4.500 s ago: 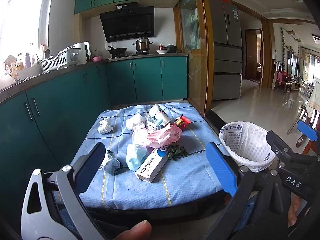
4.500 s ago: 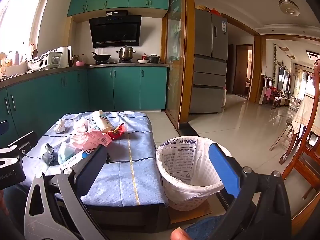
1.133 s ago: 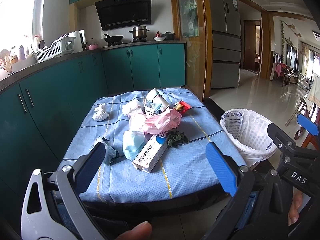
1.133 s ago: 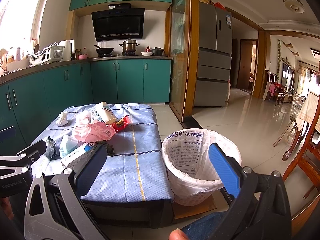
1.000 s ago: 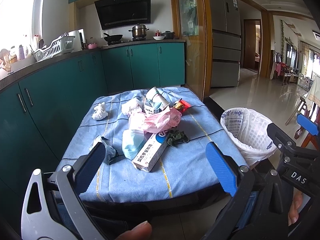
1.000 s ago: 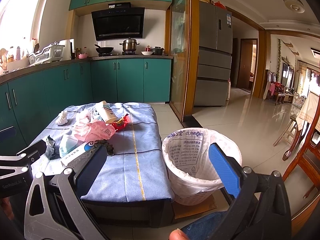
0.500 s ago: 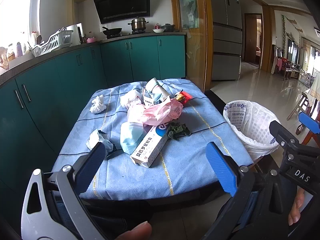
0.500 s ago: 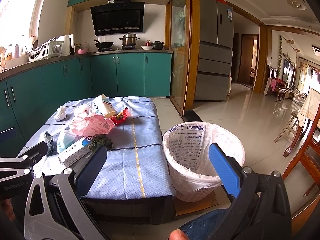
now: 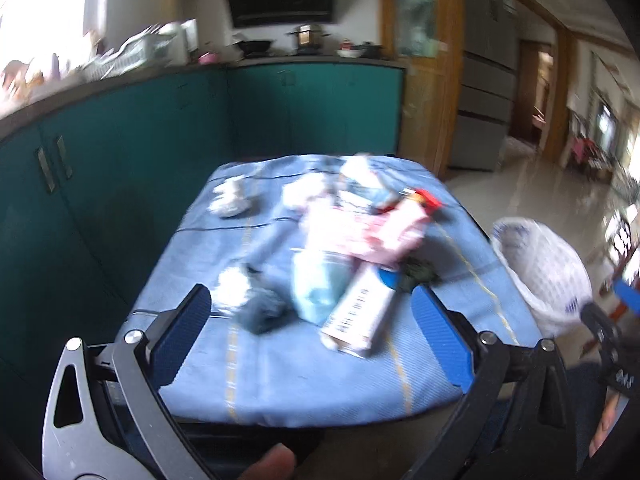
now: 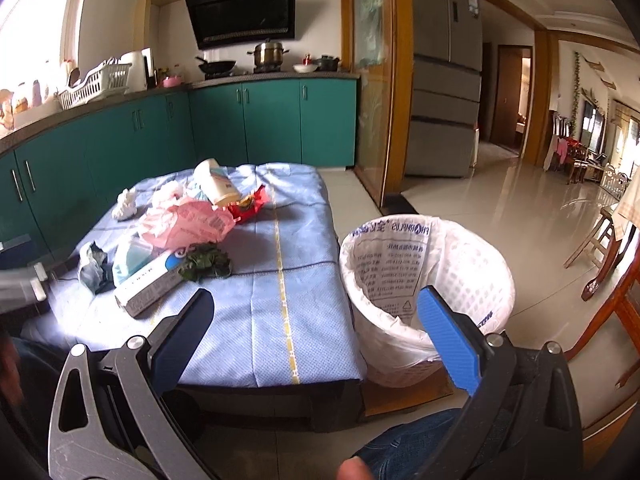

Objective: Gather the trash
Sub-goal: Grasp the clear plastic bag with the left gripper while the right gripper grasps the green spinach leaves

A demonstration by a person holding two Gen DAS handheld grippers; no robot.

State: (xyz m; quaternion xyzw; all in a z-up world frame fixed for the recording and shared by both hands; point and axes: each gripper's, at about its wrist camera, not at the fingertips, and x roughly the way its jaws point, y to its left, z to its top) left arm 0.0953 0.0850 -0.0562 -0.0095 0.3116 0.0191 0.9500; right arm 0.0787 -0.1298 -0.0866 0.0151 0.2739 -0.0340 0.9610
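A low table with a blue cloth (image 10: 280,288) holds a pile of trash: a long white box (image 10: 150,282), a pink plastic bag (image 10: 188,226), a light blue mask (image 10: 130,256), a dark green wad (image 10: 208,266), a grey crumpled wrapper (image 10: 92,266), a red snack packet (image 10: 250,204), a white bottle (image 10: 216,188) and white tissues (image 10: 126,204). A white lined bin (image 10: 424,292) stands on the floor right of the table. My left gripper (image 9: 308,320) is open above the table's near edge, near the white box (image 9: 360,312). My right gripper (image 10: 316,324) is open and empty, between table and bin.
Teal kitchen cabinets (image 10: 140,136) run along the left and back. A glass door frame (image 10: 380,80) and a grey fridge (image 10: 444,80) stand behind. A wooden chair (image 10: 616,280) is at the right. Tiled floor (image 10: 500,200) stretches right of the bin.
My left gripper has moved forward and lower toward the trash pile; its view is now blurred. My right gripper has edged closer to the table and bin. Both stay open.
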